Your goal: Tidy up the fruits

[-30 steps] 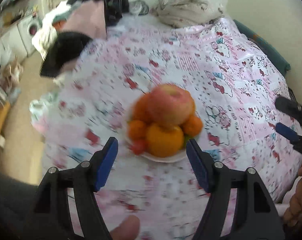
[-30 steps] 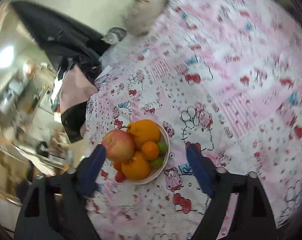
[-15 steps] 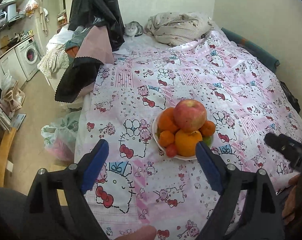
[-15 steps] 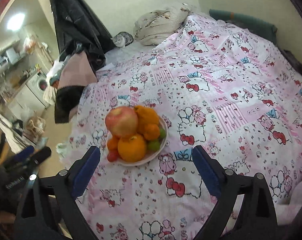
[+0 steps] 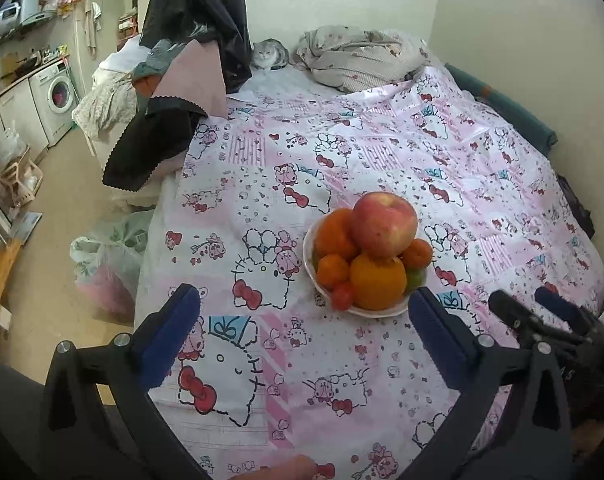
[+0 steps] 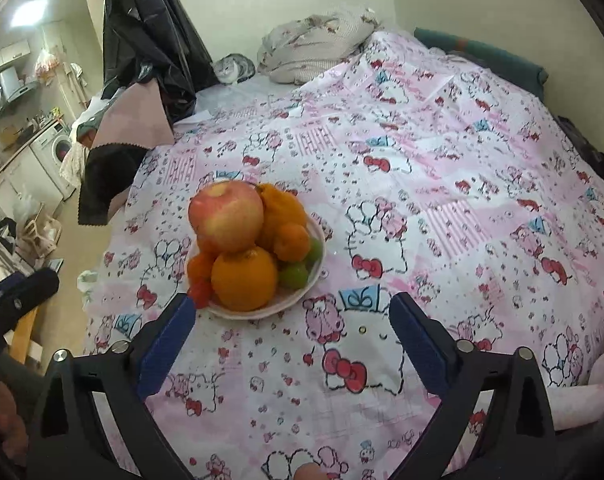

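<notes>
Left wrist view: you're holding both tongs, left (image 5: 302, 332) and right (image 6: 288, 330), spread wide and empty, jaws just opening, short of the bowl (image 5: 375, 311) on the bed (image 5: 381, 152). Apple (image 5: 383, 225) is perching atop the oranges (image 5: 377, 282); nudging the heap risks it rolling off.

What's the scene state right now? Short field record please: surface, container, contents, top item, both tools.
surface: bed with pink cartoon-print cover
container: white bowl, near the front edge of the cover
contents: apple, oranges, small mandarins, green fruit, small red fruit
top item: apple, resting on the pile
left tool: open, empty, jaws have just been opening
right tool: open, empty, jaws have just been opening
other: cat at the far end
</notes>
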`<state>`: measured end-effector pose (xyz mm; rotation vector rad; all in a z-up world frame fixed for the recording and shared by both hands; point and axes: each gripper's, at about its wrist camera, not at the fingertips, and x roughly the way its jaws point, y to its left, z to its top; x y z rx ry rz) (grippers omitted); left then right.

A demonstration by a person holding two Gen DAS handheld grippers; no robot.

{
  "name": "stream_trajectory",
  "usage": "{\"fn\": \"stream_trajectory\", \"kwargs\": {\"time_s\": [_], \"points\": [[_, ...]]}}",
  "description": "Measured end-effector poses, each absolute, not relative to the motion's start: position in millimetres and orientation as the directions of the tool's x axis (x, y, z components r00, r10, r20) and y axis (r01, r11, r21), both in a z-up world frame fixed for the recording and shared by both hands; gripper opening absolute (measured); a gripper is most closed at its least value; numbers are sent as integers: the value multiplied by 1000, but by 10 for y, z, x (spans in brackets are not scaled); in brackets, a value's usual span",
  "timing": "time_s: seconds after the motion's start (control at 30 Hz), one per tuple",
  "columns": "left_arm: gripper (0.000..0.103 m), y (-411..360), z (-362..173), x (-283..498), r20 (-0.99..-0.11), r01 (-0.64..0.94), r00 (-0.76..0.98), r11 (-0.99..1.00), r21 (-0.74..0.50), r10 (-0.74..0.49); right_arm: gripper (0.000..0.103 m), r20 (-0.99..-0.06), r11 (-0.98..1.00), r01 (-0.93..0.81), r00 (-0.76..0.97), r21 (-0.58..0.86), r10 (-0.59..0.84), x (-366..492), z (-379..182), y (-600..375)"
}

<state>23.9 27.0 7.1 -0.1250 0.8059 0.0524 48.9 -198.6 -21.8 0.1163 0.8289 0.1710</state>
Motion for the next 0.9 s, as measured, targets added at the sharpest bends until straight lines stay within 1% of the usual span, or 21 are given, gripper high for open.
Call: {"fn": "stream_trajectory", "kwargs": {"time_s": [0.23,0.47,0.9], "points": [[103,266,4,269,-742,-92,671,991,-102,-14,102,-717,982,-106,671,158,188,475,-196,-1988],[103,218,25,266,-726,-81,688,994,-77,0,102,-708,982,-112,680,152,188,459,-153,-1976],[103,235,14,265,-728,-88,685,994,-73,7,103,-700,982,-113,689,155,189,432,-109,-1970]]}}
